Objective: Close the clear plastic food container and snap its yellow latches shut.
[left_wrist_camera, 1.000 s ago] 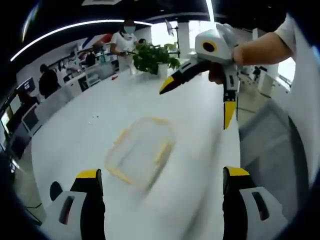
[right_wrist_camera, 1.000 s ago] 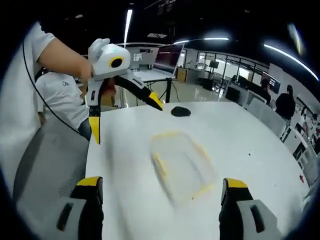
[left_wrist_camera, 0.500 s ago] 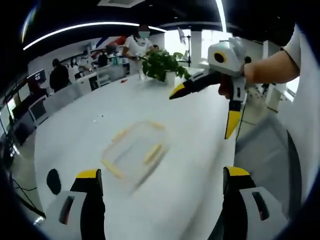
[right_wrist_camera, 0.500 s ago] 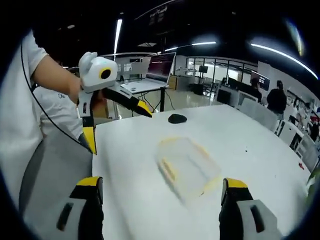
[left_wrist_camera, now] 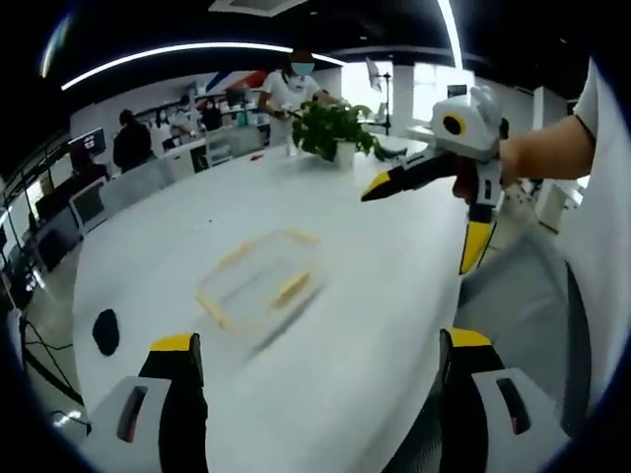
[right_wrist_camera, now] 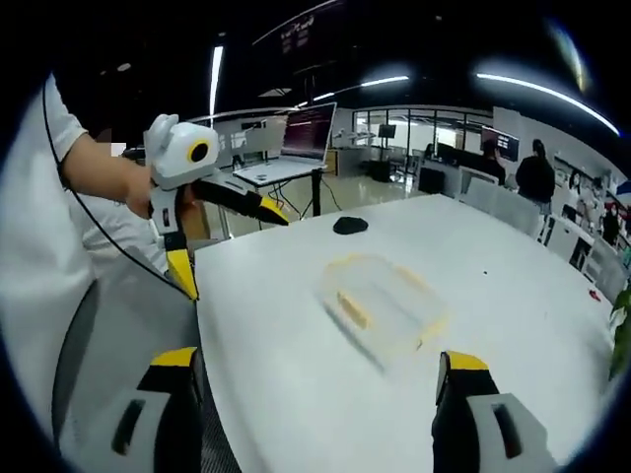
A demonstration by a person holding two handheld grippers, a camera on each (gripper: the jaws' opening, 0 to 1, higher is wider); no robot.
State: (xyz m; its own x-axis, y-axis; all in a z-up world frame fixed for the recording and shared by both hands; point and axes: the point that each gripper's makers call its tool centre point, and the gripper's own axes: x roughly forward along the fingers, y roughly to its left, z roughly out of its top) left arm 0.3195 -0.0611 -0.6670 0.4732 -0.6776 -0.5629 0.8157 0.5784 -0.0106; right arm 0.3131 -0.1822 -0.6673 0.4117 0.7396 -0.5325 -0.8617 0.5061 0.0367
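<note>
Both grippers hang above the white tabletop (left_wrist_camera: pixel 394 296), jaws spread wide and holding nothing. The clear food container (left_wrist_camera: pixel 258 284) with its yellow latches (right_wrist_camera: pixel 353 307) lies flat out ahead between the left gripper (left_wrist_camera: pixel 314 367) jaws, untouched. In the right gripper view it sits ahead, between the right gripper (right_wrist_camera: pixel 314 376) jaws.
</note>
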